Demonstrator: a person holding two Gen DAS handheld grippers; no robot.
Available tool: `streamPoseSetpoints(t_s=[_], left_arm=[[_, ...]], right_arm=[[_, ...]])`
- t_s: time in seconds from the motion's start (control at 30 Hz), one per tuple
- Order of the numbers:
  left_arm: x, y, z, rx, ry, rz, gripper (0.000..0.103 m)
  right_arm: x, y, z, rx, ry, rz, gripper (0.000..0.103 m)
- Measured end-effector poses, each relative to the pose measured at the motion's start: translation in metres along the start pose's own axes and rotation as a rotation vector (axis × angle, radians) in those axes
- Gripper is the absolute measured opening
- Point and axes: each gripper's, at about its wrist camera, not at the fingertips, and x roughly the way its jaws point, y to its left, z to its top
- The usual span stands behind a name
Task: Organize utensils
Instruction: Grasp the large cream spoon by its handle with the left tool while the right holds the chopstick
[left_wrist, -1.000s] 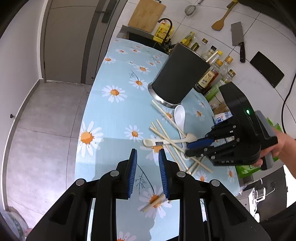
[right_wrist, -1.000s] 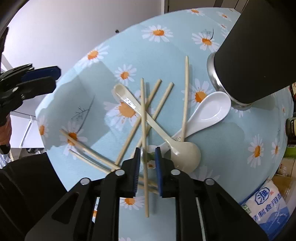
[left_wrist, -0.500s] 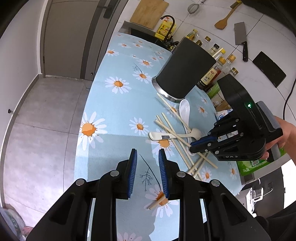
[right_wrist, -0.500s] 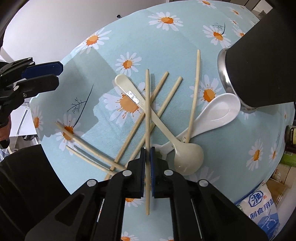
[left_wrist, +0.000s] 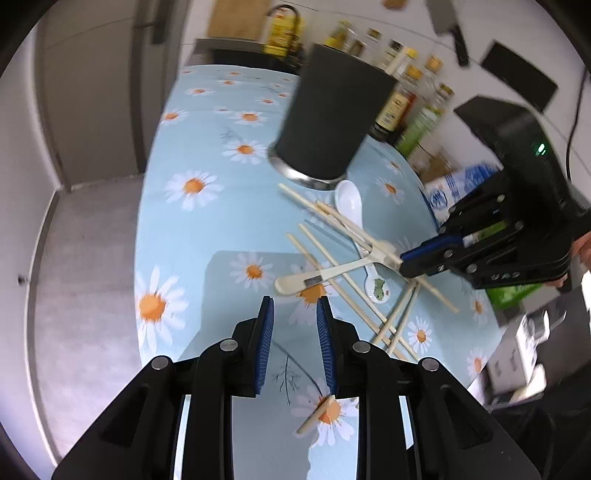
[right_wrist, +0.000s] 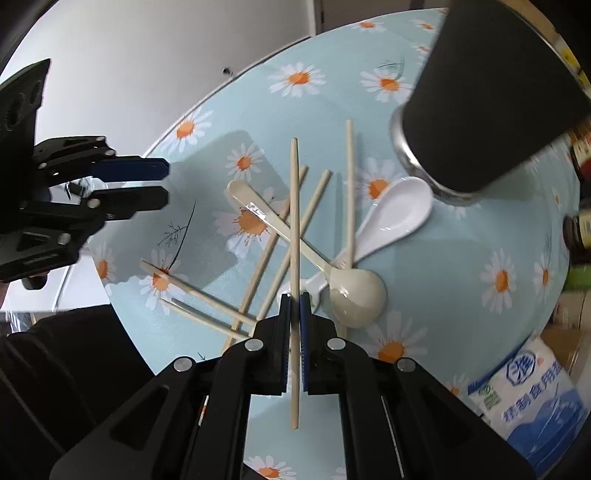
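Observation:
My right gripper (right_wrist: 294, 300) is shut on one wooden chopstick (right_wrist: 294, 206), which sticks out ahead of the fingers over the pile. In the left wrist view the same right gripper (left_wrist: 403, 259) holds the chopstick (left_wrist: 332, 218) just above the table. Beneath it lie several more chopsticks (right_wrist: 275, 254), a cream plastic spoon (right_wrist: 356, 297) and a white ceramic spoon (right_wrist: 399, 210). The black utensil holder (right_wrist: 491, 103) stands right behind them on the daisy tablecloth (left_wrist: 207, 236). My left gripper (left_wrist: 295, 306) hovers open near the cream spoon's handle (left_wrist: 295, 284), with nothing between its fingers.
Sauce bottles (left_wrist: 399, 99) and a blue-and-white bag (right_wrist: 535, 395) crowd the table's far side beside the holder. Two chopsticks (right_wrist: 192, 291) lie apart near the front edge. The table's left edge (left_wrist: 142, 236) drops to grey floor. A cleaver (left_wrist: 448, 22) hangs on the wall.
My right gripper closed on the chopstick and raised it a little off the pile. My left gripper rolled and shifted closer to the utensils, still open.

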Motion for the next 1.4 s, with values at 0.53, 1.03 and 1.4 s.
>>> streamPoseSetpoints(t_s=[0.53,1.03,1.4], left_arm=[[0.053,-0.061,0.051,0.453,0.262,-0.022,0.023],[0.112,-0.107,0.066,0.793,0.518,-0.023,0.023],[0.141,-0.109,0.067,0.913,0.630,-0.004,0.023]], right_arm=[[-0.071,-0.040,-0.083,0.294,-0.309,0.101,0.006],[-0.089,-0.054,-0.145,0.521,-0.474,0.171,0.006],[-0.087,-0.055,-0.164,0.576,-0.488,0.169,0.006]])
